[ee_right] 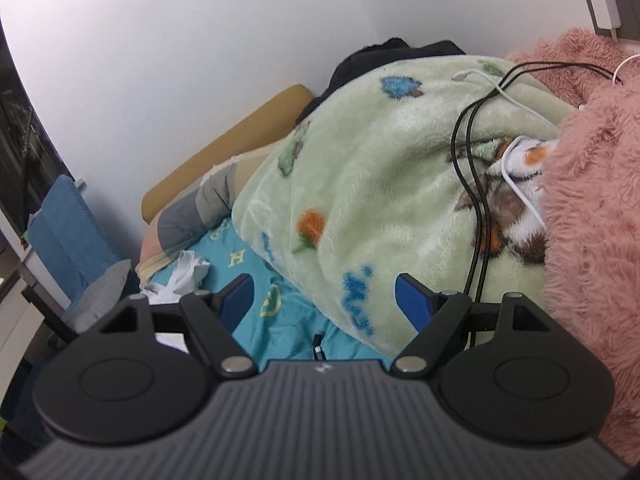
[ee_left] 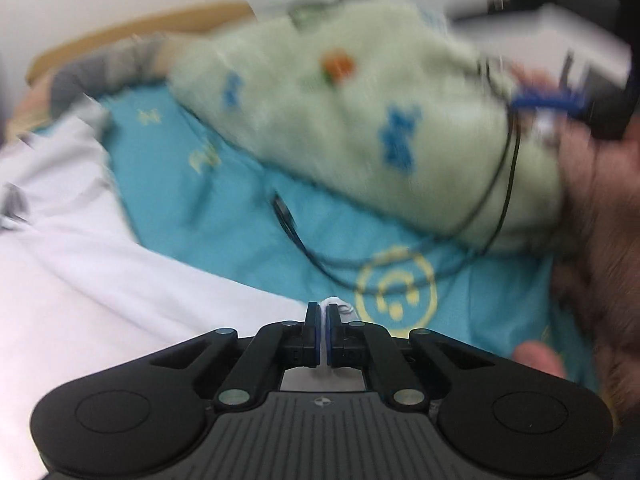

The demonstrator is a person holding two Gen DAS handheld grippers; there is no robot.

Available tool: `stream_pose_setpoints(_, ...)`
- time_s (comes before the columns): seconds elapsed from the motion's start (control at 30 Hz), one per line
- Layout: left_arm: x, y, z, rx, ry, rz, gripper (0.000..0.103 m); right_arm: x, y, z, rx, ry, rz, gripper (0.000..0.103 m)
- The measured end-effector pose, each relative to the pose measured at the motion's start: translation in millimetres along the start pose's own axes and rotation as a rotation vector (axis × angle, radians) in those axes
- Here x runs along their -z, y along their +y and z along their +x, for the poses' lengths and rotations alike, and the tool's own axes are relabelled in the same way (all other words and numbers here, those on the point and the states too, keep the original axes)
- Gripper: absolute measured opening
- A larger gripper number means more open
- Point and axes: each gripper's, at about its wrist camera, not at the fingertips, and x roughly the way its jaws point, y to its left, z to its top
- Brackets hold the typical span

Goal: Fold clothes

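Green fleece blanket (ee_right: 360,184) heaped on teal sheet (ee_right: 280,320) — black cables (ee_right: 476,216) across it, pink fluffy throw (ee_right: 592,220) beside.

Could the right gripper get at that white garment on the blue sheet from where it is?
Probably yes. The right gripper is open and empty, and the white garment lies uncovered on the sheet beyond one fingertip, beside the green blanket.

- plain white wall (ee_right: 180,60) behind everything
- tan headboard (ee_right: 224,148) sits right against it
- bed's got a teal sheet (ee_right: 288,320) with yellow print
- charger plugged into a grey wall plate (ee_right: 606,4), top right
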Motion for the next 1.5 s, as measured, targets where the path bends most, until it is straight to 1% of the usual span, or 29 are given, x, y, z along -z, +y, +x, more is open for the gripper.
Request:
stream_pose_setpoints(0.13, -10.1, 43.7, -76.1, 0.036, -0.047, -0.182, 0.002, -2.3, 2.2, -11.5, -0.022, -0.058, -0.003, 0.079)
stream_pose_setpoints(0.2, -2.8, 71.5, -116.2, 0.021, -0.037, -0.285, 0.002, -2.6, 6.7, -14.7, -0.024, -0.077, -0.021, 0.080)
stream_pose_setpoints(0.23, 1.8, 84.7, -132.2, -0.003, -0.010, -0.336, 0.002, -1.9, 9.9, -14.4, -0.026, -0.073, -0.032, 0.080)
stream_pose_setpoints(0.27, 7.1, 97.3, -143.2, -0.041, 0.041, -0.391, 0.002, -1.2, 13.2, -13.8, -0.027, -0.067, -0.045, 0.080)
stream_pose_setpoints(0.33, 24.3, 125.1, -158.0, -0.106, 0.162, -0.526, 0.002, 1.9, 21.9, -11.0, -0.033, -0.039, -0.079, 0.080)
stream_pose_setpoints(0.4, 40.7, 149.4, -164.4, -0.152, 0.258, -0.622, 0.002, 7.0, 32.2, -9.5, -0.036, -0.016, -0.119, 0.080)
stream_pose_setpoints(0.47, 51.8, 166.3, -169.7, -0.162, 0.293, -0.676, 0.004, 13.0, 43.4, -8.6, -0.036, 0.004, -0.162, 0.080)
stream_pose_setpoints(0.53, 51.0, 171.9, -173.3, -0.136, 0.291, -0.679, 0.003, 19.9, 53.8, -8.6, -0.041, 0.022, -0.206, 0.080)
stream_pose_setpoints(0.57, 49.1, 173.1, -174.7, -0.119, 0.286, -0.679, 0.007, 23.6, 58.6, -8.6, -0.044, 0.031, -0.228, 0.080)
stream_pose_setpoints(0.63, 41.9, 170.3, -173.6, -0.065, 0.270, -0.669, 0.022, 31.0, 66.9, -7.1, -0.046, 0.055, -0.268, 0.080)
stream_pose_setpoints(0.67, 39.8, 169.4, -174.3, -0.048, 0.263, -0.669, 0.041, 34.2, 70.3, -5.3, -0.048, 0.069, -0.283, 0.080)
stream_pose_setpoints(0.7, 37.8, 168.6, -174.6, -0.033, 0.254, -0.668, 0.053, 37.3, 73.7, -3.5, -0.049, 0.082, -0.296, 0.080)
stream_pose_setpoints(0.77, 33.5, 168.2, -170.5, -0.042, 0.224, -0.653, 0.057, 41.7, 79.2, 0.3, -0.055, 0.107, -0.314, 0.080)
stream_pose_setpoints(0.87, 30.4, 177.9, -150.1, -0.094, 0.201, -0.638, 0.062, 47.4, 85.5, 5.3, -0.061, 0.131, -0.335, 0.079)
stream_pose_setpoints(1.03, 32.0, 196.9, -86.4, -0.154, 0.239, -0.638, 0.061, 56.5, 93.5, 13.3, -0.066, 0.163, -0.363, 0.079)
stream_pose_setpoints(1.07, 32.4, 199.9, -75.5, -0.165, 0.245, -0.638, 0.060, 58.1, 93.9, 15.0, -0.063, 0.169, -0.368, 0.079)
stream_pose_setpoints(1.13, 35.0, 204.2, -61.8, -0.178, 0.261, -0.640, 0.047, 60.9, 94.1, 18.5, -0.059, 0.184, -0.370, 0.079)
stream_pose_setpoints(1.17, 39.2, 206.7, -62.5, -0.166, 0.266, -0.657, 0.023, 61.6, 93.7, 20.5, -0.057, 0.191, -0.366, 0.079)
stream_pose_setpoints(1.2, 43.4, 209.2, -63.3, -0.154, 0.271, -0.673, 0.004, 61.9, 93.3, 22.1, -0.055, 0.197, -0.361, 0.079)
stream_pose_setpoints(1.23, 47.4, 211.2, -65.0, -0.146, 0.275, -0.687, 0.004, 61.9, 93.5, 23.6, -0.053, 0.199, -0.357, 0.079)
stream_pose_setpoints(1.3, 53.0, 207.9, -78.9, -0.185, 0.261, -0.681, 0.004, 62.1, 93.7, 26.4, -0.051, 0.202, -0.351, 0.079)
stream_pose_setpoints(1.37, 55.8, 201.8, -85.8, -0.232, 0.277, -0.658, 0.004, 62.0, 93.0, 29.3, -0.053, 0.207, -0.346, 0.079)
stream_pose_setpoints(1.43, 54.9, 198.7, -86.4, -0.233, 0.286, -0.643, 0.004, 62.4, 92.9, 32.7, -0.060, 0.217, -0.342, 0.079)
stream_pose_setpoints(1.47, 50.3, 195.7, -88.2, -0.230, 0.277, -0.627, 0.008, 63.5, 94.3, 33.7, -0.066, 0.220, -0.344, 0.079)
stream_pose_setpoints(1.5, 45.7, 192.8, -90.1, -0.226, 0.268, -0.611, 0.020, 64.6, 95.7, 34.7, -0.073, 0.224, -0.346, 0.079)
